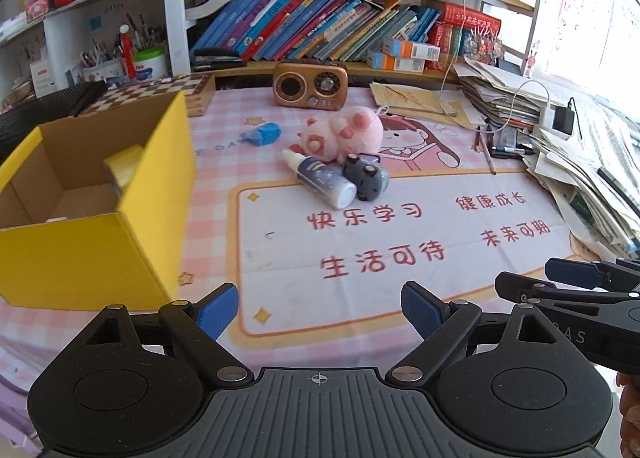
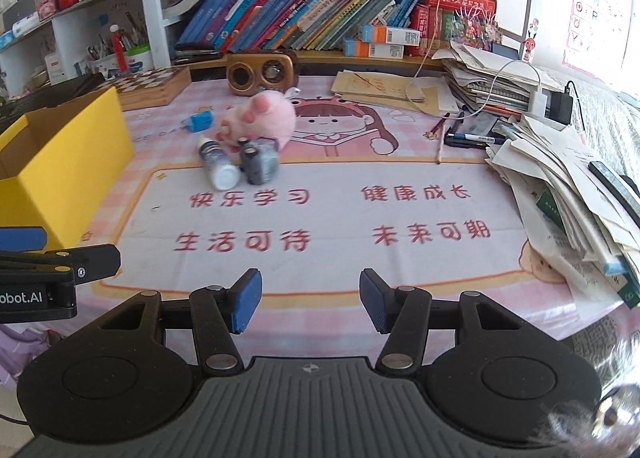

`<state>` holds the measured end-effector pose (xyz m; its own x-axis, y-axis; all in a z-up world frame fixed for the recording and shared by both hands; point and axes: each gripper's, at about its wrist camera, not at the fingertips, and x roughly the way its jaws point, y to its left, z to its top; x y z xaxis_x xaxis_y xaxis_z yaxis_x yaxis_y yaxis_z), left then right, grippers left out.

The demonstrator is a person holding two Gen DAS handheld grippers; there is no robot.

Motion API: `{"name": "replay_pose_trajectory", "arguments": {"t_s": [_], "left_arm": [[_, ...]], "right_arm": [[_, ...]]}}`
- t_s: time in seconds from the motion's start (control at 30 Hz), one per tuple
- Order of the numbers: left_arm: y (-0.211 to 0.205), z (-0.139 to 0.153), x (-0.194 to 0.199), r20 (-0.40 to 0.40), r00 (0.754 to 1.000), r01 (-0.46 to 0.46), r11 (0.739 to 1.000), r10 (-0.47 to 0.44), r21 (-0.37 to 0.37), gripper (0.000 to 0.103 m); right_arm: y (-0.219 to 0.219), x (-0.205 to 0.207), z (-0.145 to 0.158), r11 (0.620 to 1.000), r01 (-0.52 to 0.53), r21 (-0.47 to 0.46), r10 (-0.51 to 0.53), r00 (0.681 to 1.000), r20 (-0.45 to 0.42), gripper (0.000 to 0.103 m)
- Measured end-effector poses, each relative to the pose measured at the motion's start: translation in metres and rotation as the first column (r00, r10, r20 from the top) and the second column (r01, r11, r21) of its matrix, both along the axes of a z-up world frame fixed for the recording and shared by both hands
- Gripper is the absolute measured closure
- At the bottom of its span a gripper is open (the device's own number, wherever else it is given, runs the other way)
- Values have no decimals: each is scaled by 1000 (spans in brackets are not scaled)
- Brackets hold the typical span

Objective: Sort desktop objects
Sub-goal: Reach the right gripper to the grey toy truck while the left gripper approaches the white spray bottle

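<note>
A pink plush pig (image 1: 344, 134) lies mid-mat, and also shows in the right wrist view as the plush pig (image 2: 260, 118). Against its front lie a white-capped spray bottle (image 1: 320, 178) and a small grey toy (image 1: 366, 178). A blue packet (image 1: 262, 134) lies to their left. An open yellow box (image 1: 100, 218) stands at the left with a yellow pad (image 1: 124, 166) inside. My left gripper (image 1: 320, 314) is open and empty above the mat's near edge. My right gripper (image 2: 310, 302) hovers beside it, jaws apart with nothing between them. Both are well short of the objects.
A brown retro radio (image 1: 310, 86) and a chessboard box (image 1: 160, 92) sit at the back under a shelf of books (image 1: 320, 30). A sprawling stack of papers (image 1: 560, 146) with pens and a charger fills the right side. The printed mat (image 1: 380, 242) covers the desk.
</note>
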<state>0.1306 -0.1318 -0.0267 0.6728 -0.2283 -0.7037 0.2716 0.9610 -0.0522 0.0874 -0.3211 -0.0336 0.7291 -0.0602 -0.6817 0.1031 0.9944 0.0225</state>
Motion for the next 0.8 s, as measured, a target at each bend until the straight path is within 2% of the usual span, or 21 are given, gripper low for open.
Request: {"name": "replay_pose_trajectory", "arguments": {"t_s": [0.23,0.47,0.8], "left_arm": [[-23,-1,11,3,999,-43,999,43,22,12],[-27,-5,24,-6,994,-106,994,106,36,12],[-27,-3,50,-13,985,-172,985,172,7,12]], "right_arm": [[-23,21,-5,999,-47,19,47,999,-8,51],[-34,39,-11,996,-85,39,86,996,-23,50],[-39,78,-10,988,-147,35,148,989,-2,50]]}}
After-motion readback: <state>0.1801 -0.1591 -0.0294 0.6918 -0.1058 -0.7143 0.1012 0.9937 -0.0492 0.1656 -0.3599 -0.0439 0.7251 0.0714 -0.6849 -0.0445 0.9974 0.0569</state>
